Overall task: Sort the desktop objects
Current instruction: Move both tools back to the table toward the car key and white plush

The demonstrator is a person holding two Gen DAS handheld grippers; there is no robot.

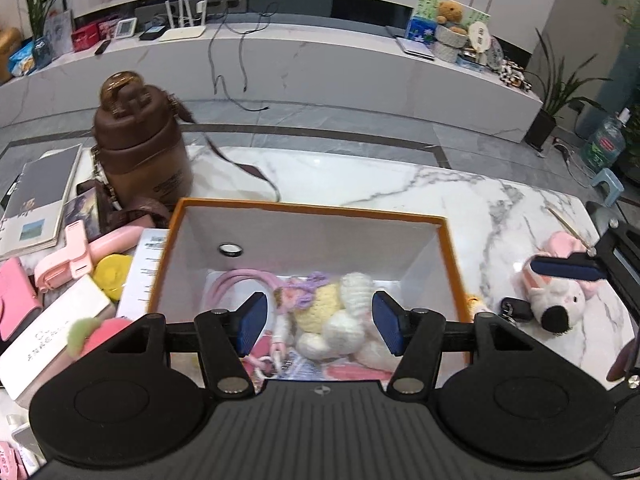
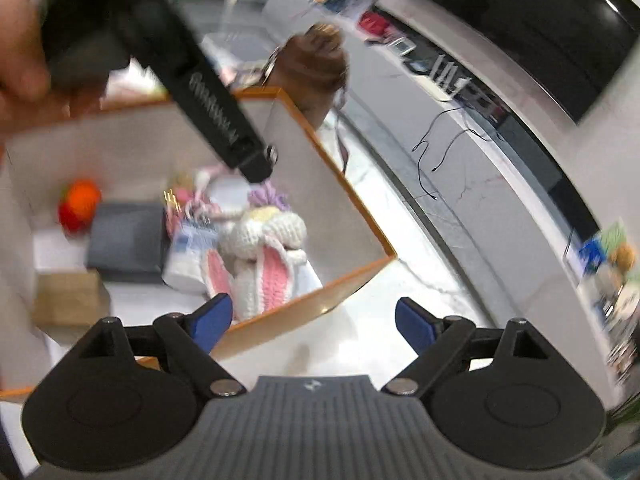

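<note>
Between placements: left hand-held gripper [image 1: 316,322], released and empty, hovers over the orange-rimmed box [image 1: 452,256] holding the crocheted doll [image 1: 340,312]. Right hand-held gripper [image 2: 314,326], also released, must next grasp the plush mouse [image 1: 556,300], lower right on the tabletop [image 1: 400,184].

Crocheted doll [image 1: 336,320] in box [image 1: 304,210], bottle [image 1: 142,148] behind, plush [image 1: 554,300] right

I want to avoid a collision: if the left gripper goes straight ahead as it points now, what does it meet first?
Probably the crocheted bunny lying in the orange box, directly between the left gripper's open pads; depth is uncertain.
</note>
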